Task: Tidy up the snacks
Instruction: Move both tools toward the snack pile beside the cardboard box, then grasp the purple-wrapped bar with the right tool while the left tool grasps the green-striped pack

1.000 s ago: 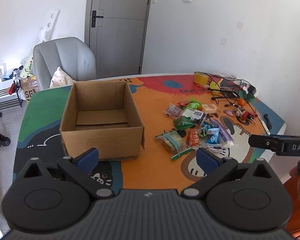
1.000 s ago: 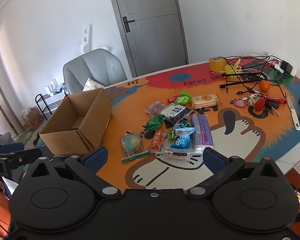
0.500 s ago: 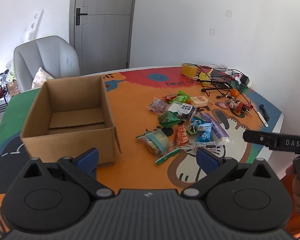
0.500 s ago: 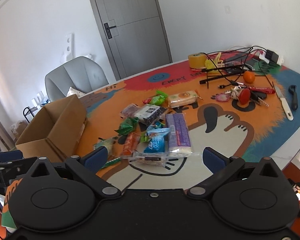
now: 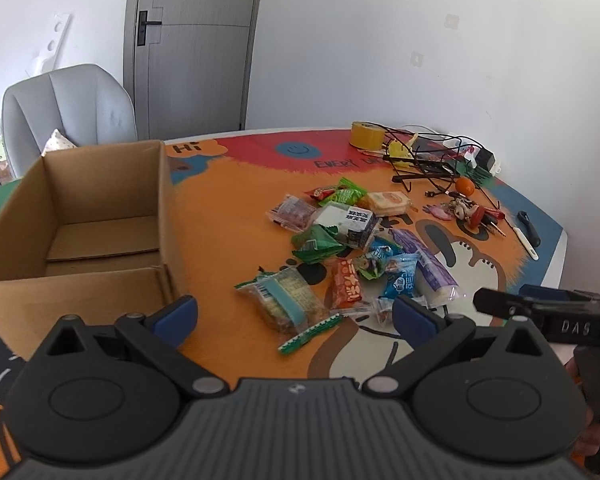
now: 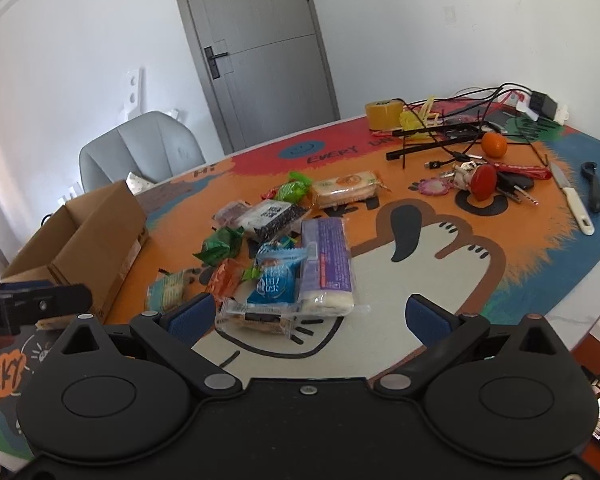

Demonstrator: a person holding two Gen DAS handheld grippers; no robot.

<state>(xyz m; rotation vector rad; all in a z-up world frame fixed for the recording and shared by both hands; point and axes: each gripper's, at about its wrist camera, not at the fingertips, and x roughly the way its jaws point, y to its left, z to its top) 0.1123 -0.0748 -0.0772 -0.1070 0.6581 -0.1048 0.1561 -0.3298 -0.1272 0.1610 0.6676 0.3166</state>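
Snacks (image 5: 352, 248) lie in a loose pile near the middle of the desk (image 5: 228, 216), right of an open box (image 5: 80, 216) that holds nothing visible. In the pile are a purple pack (image 6: 328, 264), a blue pack (image 6: 276, 280), green bags (image 6: 220, 244) and a clear cracker pack (image 5: 284, 300) at the near edge. The left hand-held gripper (image 5: 296, 316) hovers above the near edge of the desk, jaws wide, holding nothing. The right hand-held gripper (image 6: 308, 316) hovers just right of it, also spread wide and empty, over the near end of the pile. Far right lie cables (image 6: 452, 128), an orange (image 6: 494, 145), tape (image 6: 384, 115) and a knife (image 6: 572, 204).
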